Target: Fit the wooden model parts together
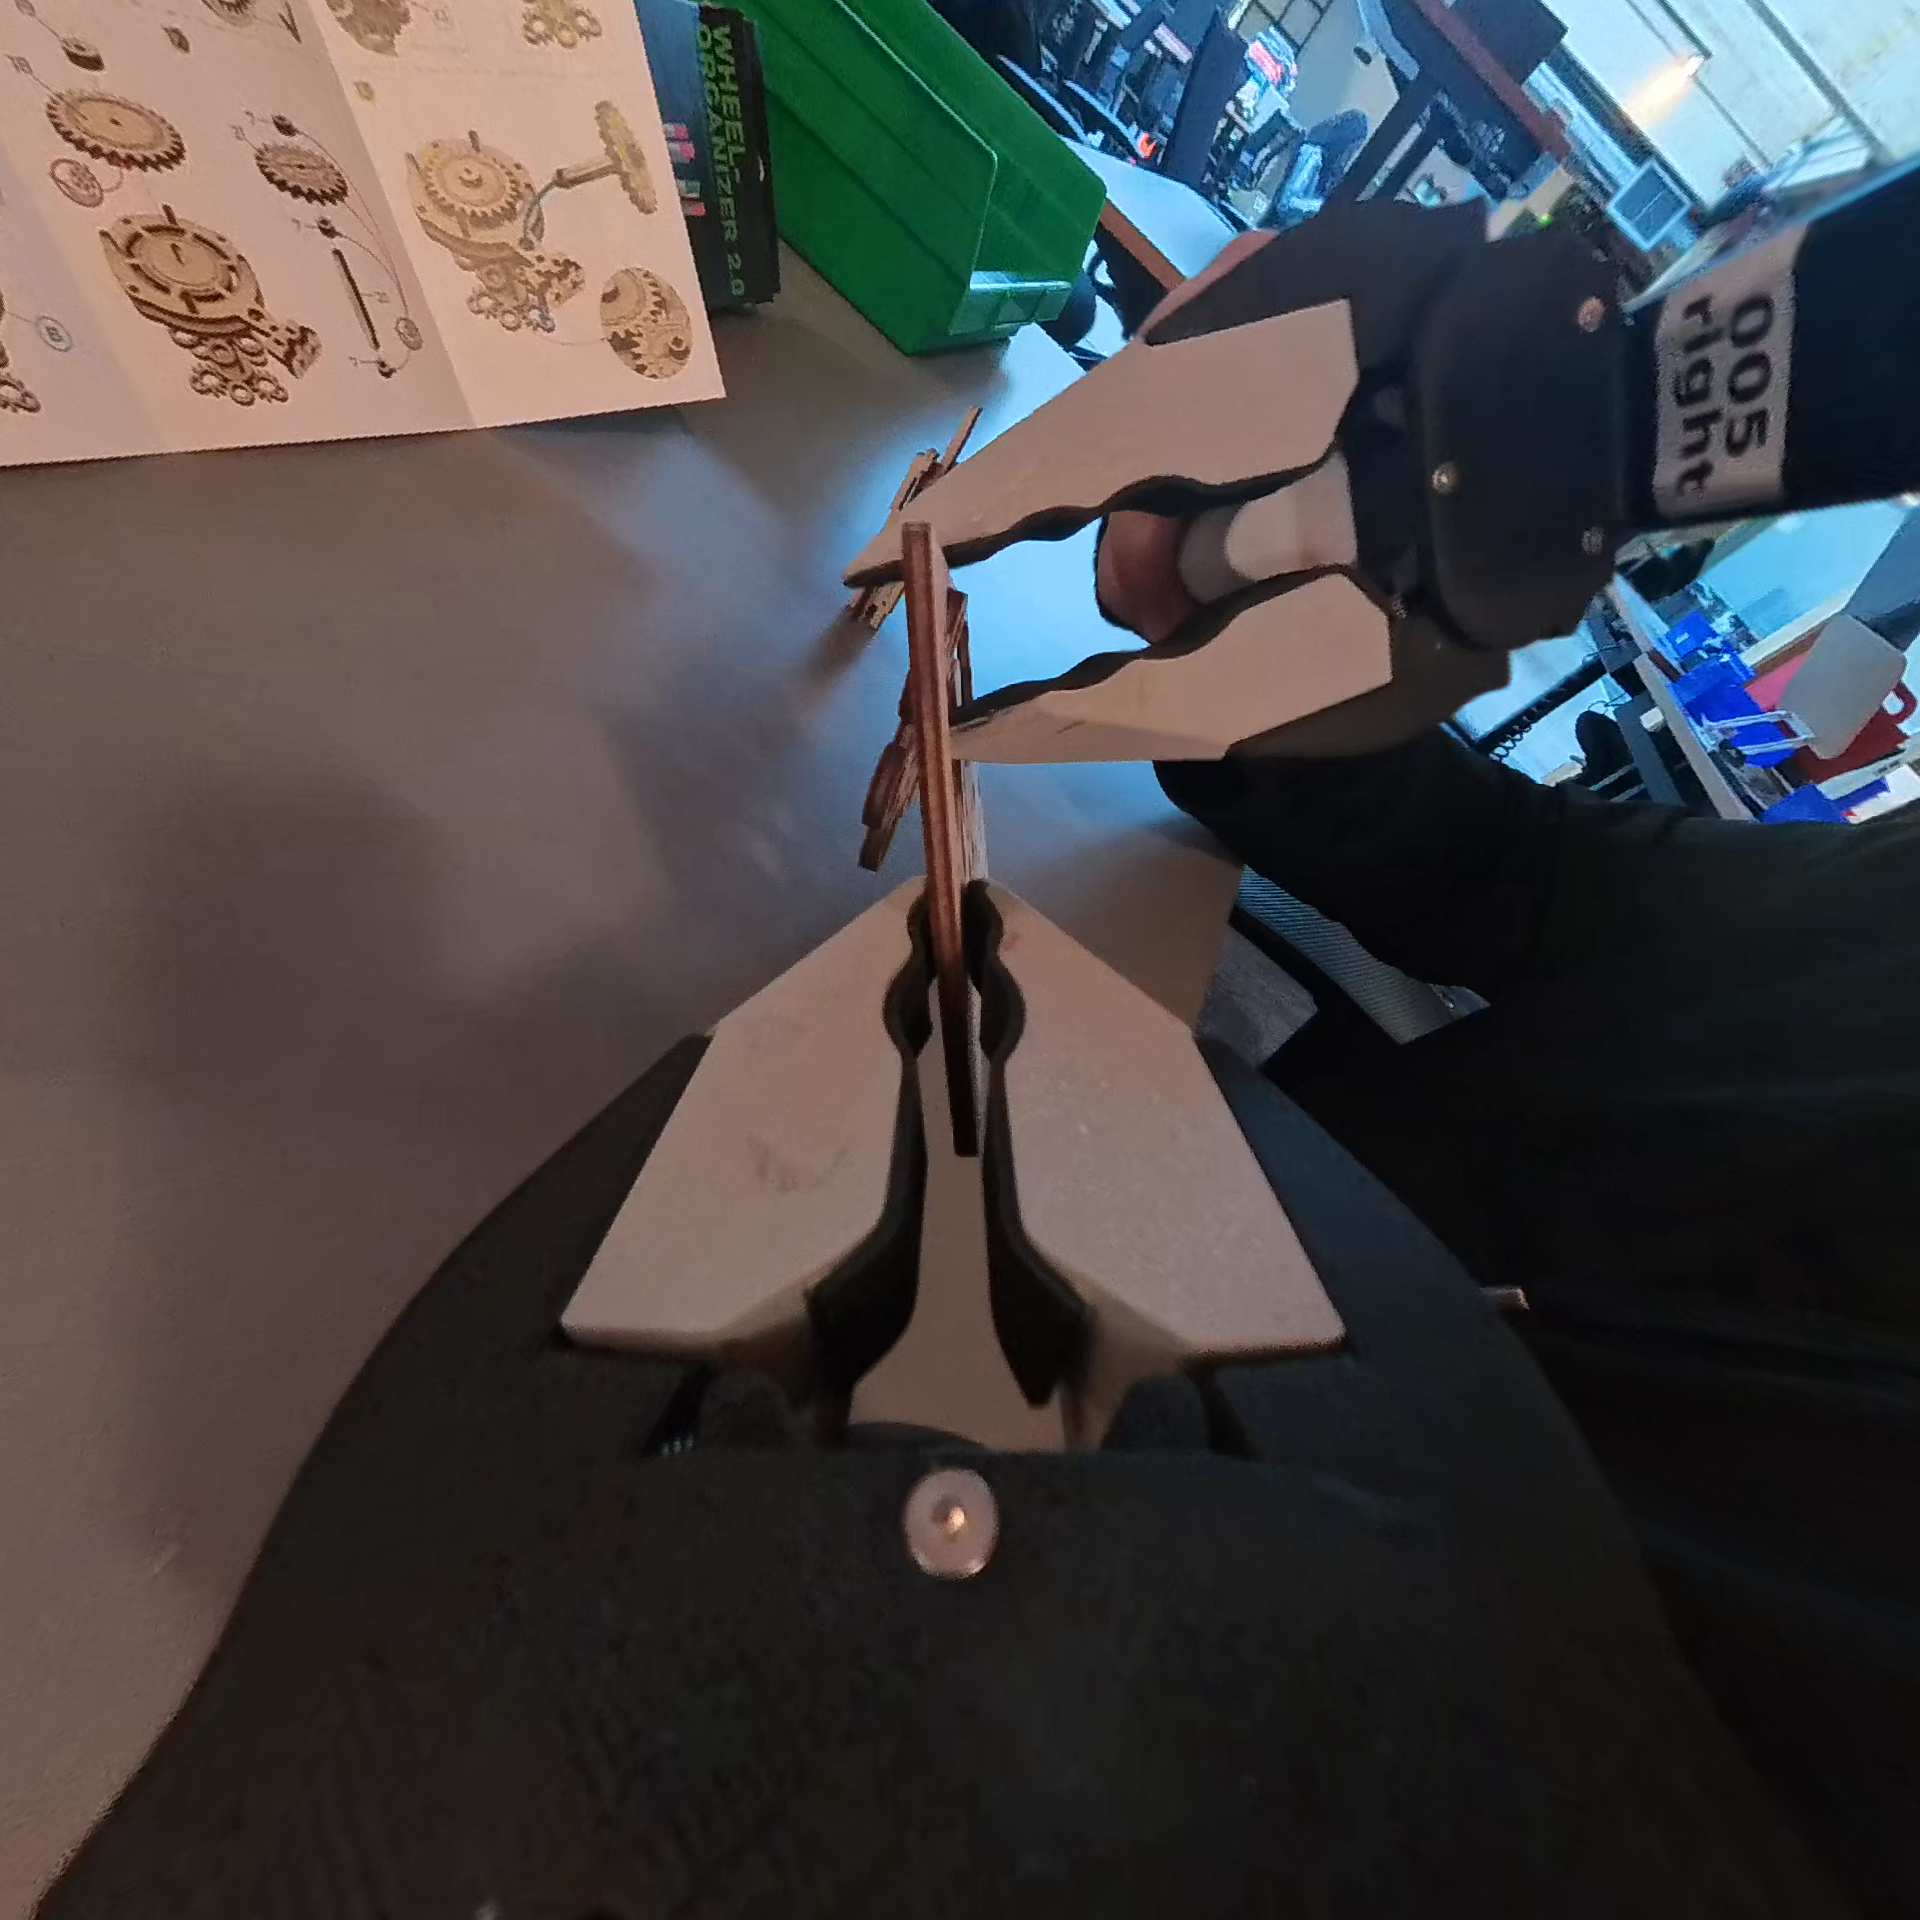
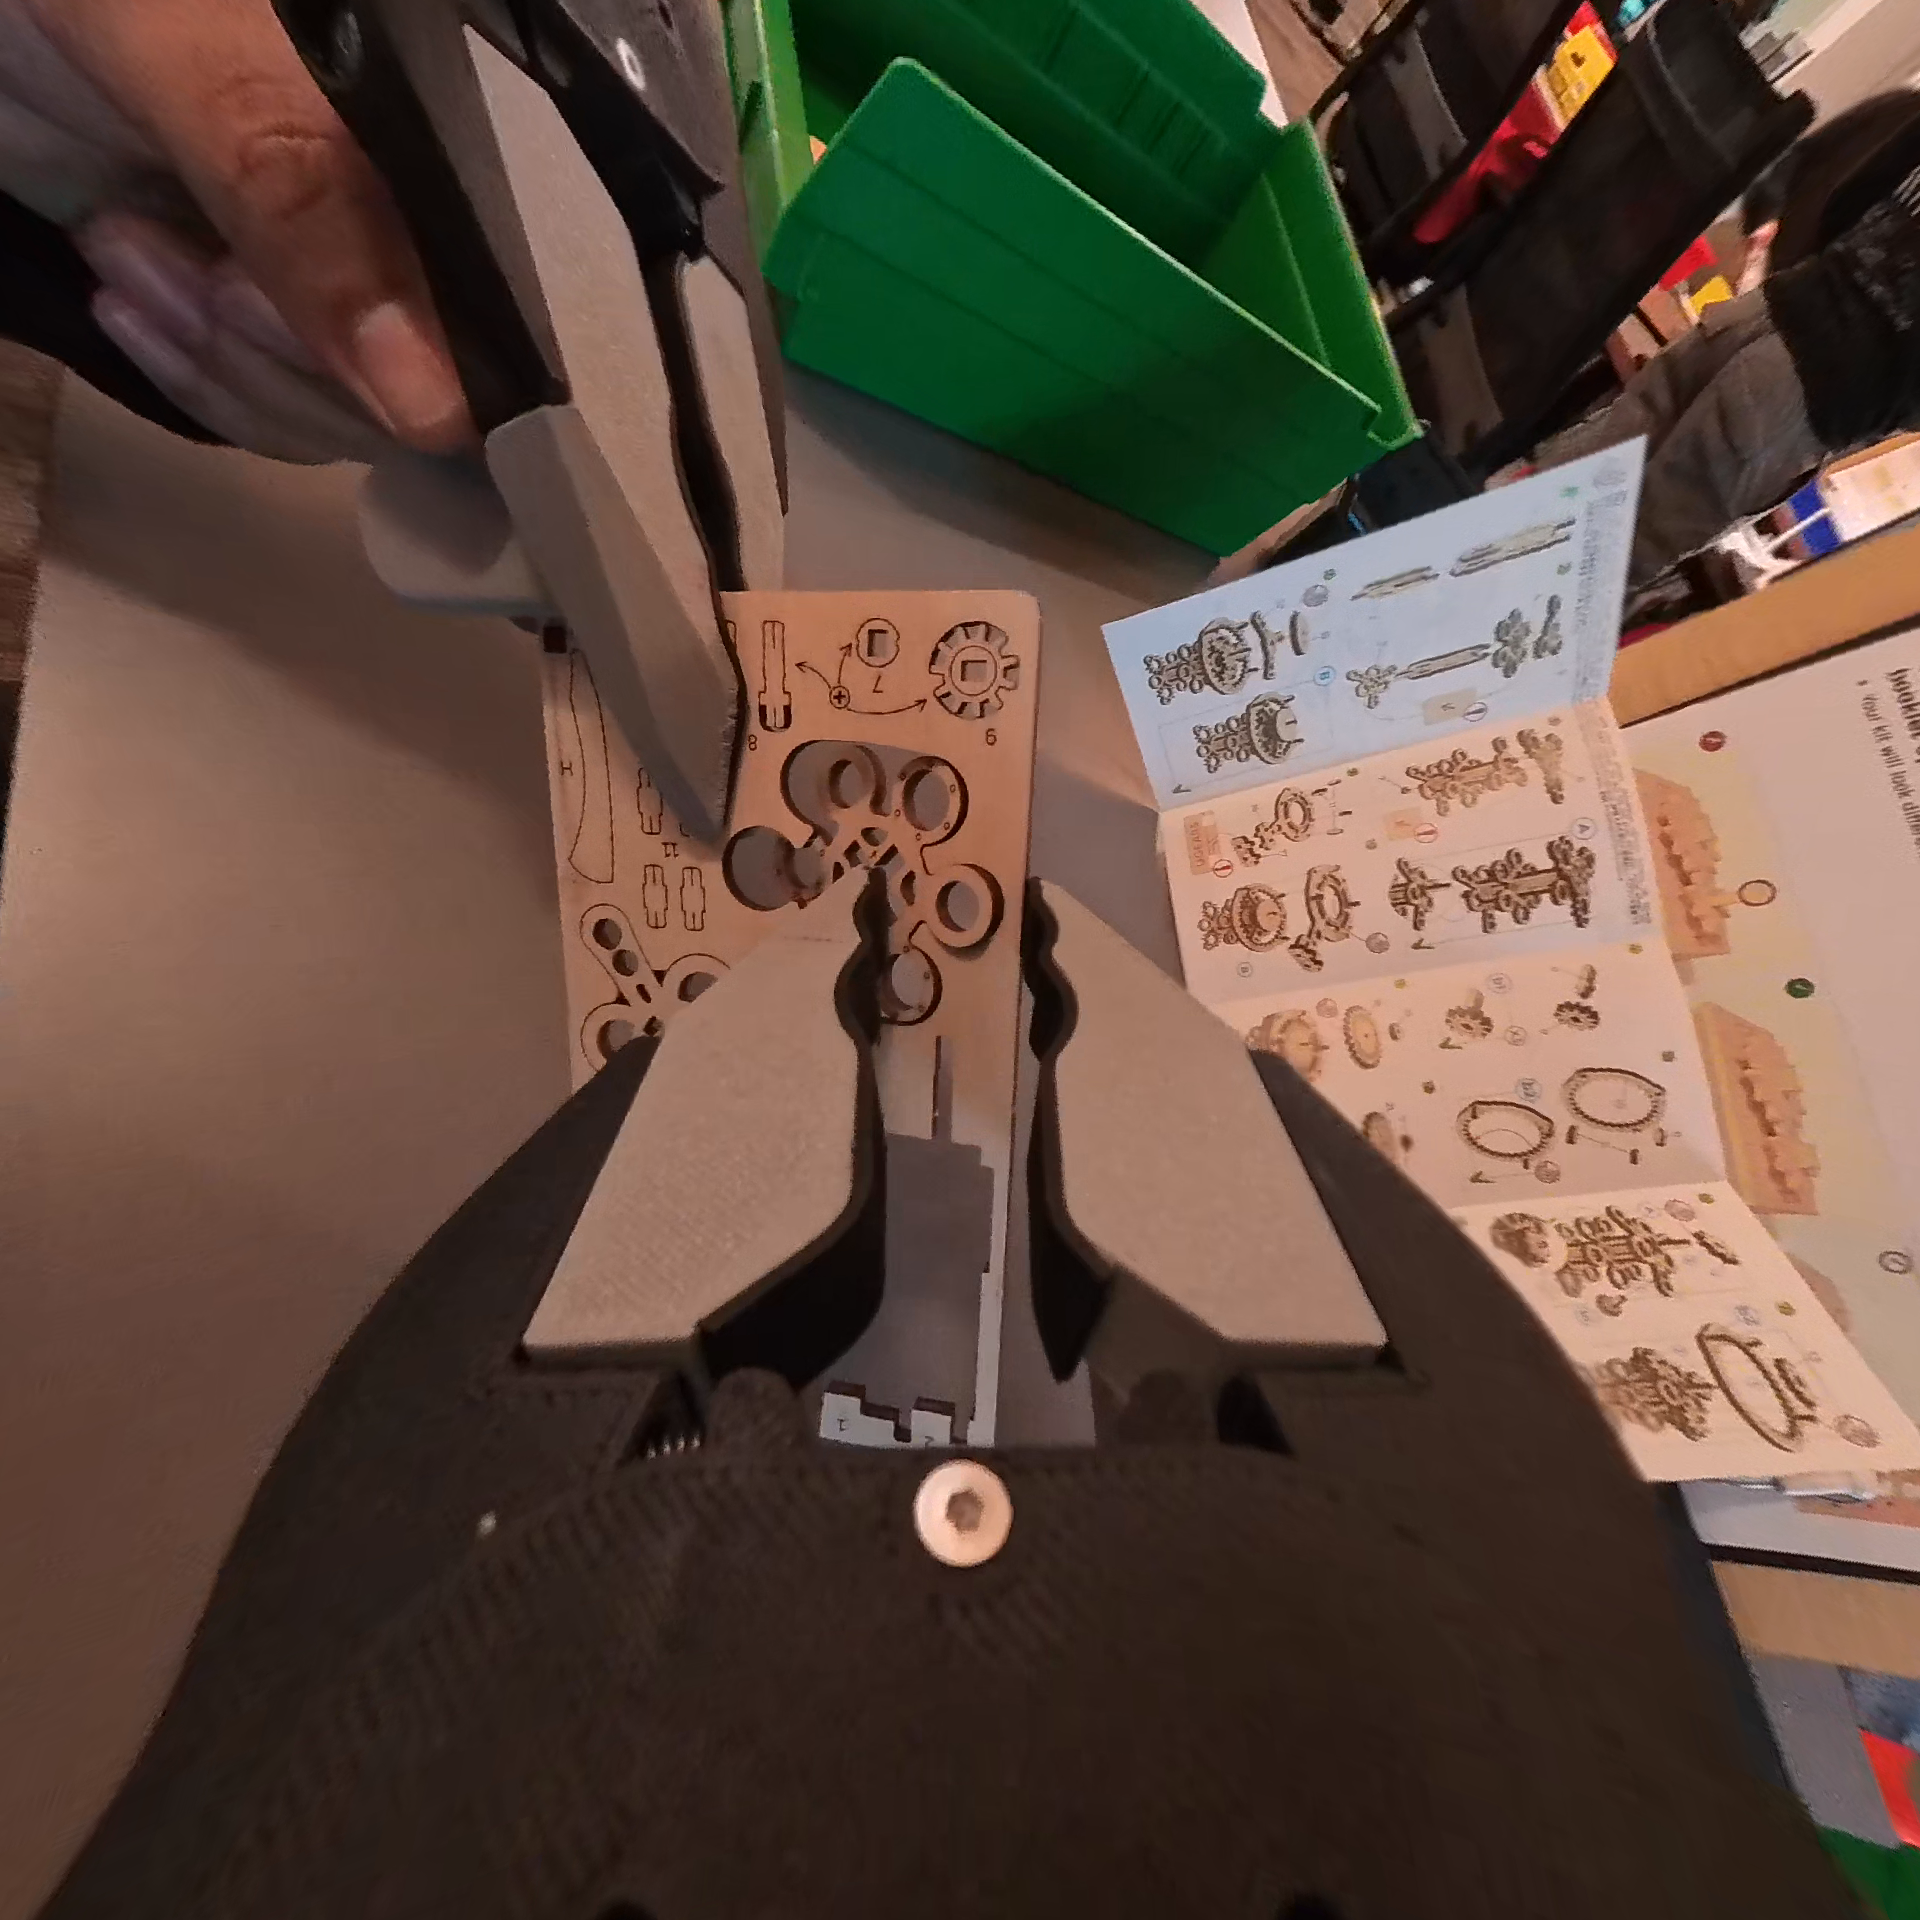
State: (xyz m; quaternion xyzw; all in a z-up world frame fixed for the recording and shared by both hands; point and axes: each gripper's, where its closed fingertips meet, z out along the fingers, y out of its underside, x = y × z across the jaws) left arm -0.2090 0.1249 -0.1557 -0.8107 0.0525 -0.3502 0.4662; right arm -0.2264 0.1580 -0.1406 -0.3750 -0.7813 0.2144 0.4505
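A thin wooden sheet (image 1: 932, 727) of laser-cut model parts is held upright above the table. My left gripper (image 1: 948, 896) is shut on its lower edge. In the right wrist view the sheet (image 2: 935, 644) faces me, and the left gripper (image 2: 722, 810) clamps it from the upper left. A many-lobed ring part (image 2: 883, 831) sits half loose in its cut-out and sticks out of the sheet's far side (image 1: 891, 790). My right gripper (image 2: 951, 914) is open, tips at the sheet's face, one tip on the lobed part. It comes in from the right (image 1: 914, 649).
A folded instruction leaflet (image 1: 312, 208) (image 2: 1455, 935) lies on the grey table (image 1: 312, 727). Green bins (image 1: 914, 177) (image 2: 1039, 291) stand behind it, next to a dark box (image 1: 732, 156). A cardboard box (image 2: 1766, 644) is at the right. A person's dark sleeve (image 1: 1558, 987) is close by. The grippers' ends are close to 4 centimetres from one another.
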